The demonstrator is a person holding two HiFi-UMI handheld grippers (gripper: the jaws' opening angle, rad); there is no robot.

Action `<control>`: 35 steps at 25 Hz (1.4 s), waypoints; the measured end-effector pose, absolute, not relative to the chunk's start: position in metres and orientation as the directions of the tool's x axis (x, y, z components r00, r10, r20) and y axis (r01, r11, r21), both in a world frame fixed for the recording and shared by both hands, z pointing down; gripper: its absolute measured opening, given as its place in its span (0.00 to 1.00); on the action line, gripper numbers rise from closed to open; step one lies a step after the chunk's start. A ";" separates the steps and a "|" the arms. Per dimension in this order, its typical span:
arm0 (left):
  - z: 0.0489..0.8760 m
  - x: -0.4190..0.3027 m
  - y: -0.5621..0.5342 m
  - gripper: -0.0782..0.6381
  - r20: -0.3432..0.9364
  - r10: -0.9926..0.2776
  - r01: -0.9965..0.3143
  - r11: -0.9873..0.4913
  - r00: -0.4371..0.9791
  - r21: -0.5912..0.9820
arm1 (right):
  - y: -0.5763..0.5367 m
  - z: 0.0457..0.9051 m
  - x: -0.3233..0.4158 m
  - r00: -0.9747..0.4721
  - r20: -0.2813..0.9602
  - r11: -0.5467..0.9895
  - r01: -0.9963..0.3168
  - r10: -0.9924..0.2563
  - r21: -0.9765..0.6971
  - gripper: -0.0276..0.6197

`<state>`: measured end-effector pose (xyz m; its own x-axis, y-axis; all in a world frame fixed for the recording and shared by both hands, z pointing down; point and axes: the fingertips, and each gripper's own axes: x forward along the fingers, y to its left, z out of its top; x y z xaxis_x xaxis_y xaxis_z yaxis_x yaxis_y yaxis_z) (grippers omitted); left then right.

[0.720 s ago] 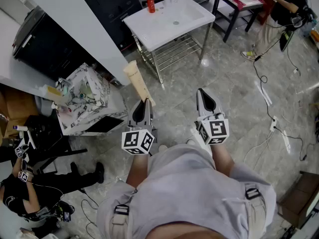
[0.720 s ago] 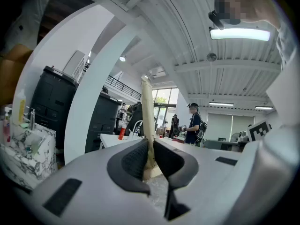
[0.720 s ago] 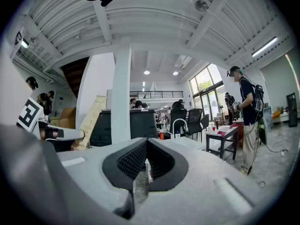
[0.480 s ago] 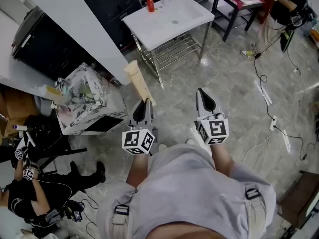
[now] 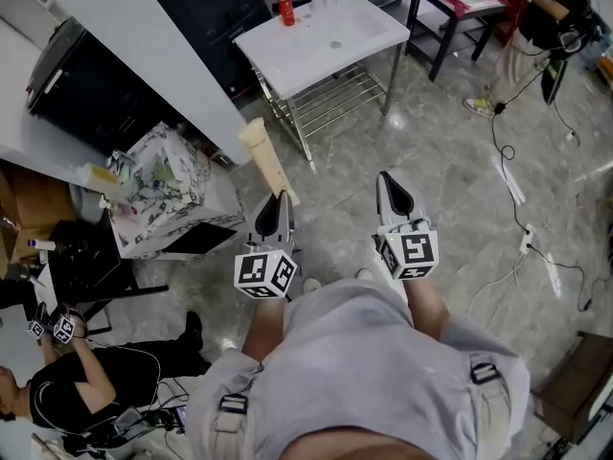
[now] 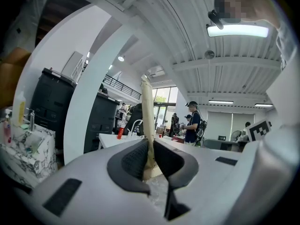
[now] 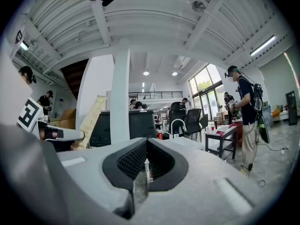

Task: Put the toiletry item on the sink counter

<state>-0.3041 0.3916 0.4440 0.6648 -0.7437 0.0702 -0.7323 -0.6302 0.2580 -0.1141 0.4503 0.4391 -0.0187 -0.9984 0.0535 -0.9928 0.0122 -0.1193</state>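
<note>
The left hand-held gripper (image 5: 279, 199) pinches the lower end of a long cream toiletry tube (image 5: 265, 159), its dark pads pressed against both flat sides, as the left gripper view shows (image 6: 151, 149). There the tube (image 6: 147, 111) stands nearly upright out of the jaws, its wider end on top. The right hand-held gripper (image 5: 394, 188) is level with it and just beside it over the grey floor (image 5: 450, 161). Its jaws are pressed together with nothing between them (image 7: 146, 146). The white sink table (image 5: 364, 29) stands ahead on a metal frame, well apart from the tube, with a red bottle (image 5: 283, 8) at its back edge. A marble-patterned box (image 5: 163, 190) sits on the floor to the left.
</note>
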 end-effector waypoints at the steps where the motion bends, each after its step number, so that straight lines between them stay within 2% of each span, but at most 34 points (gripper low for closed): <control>1: 0.444 -0.302 0.393 0.16 0.071 -0.744 -0.733 -0.630 0.664 0.257 | 0.451 0.440 -0.111 -0.013 0.056 0.005 -0.992 -0.998 -0.128 0.05; 21: 0.464 -0.237 0.429 0.16 0.112 -0.733 -0.731 -0.629 0.671 0.264 | 0.489 0.463 -0.060 -0.030 0.081 0.016 -0.986 -0.996 -0.166 0.05; 35: 0.469 -0.227 0.358 0.16 0.107 -0.720 -0.716 -0.640 0.685 0.279 | 0.417 0.468 -0.053 -0.019 0.101 0.001 -0.985 -0.995 -0.173 0.05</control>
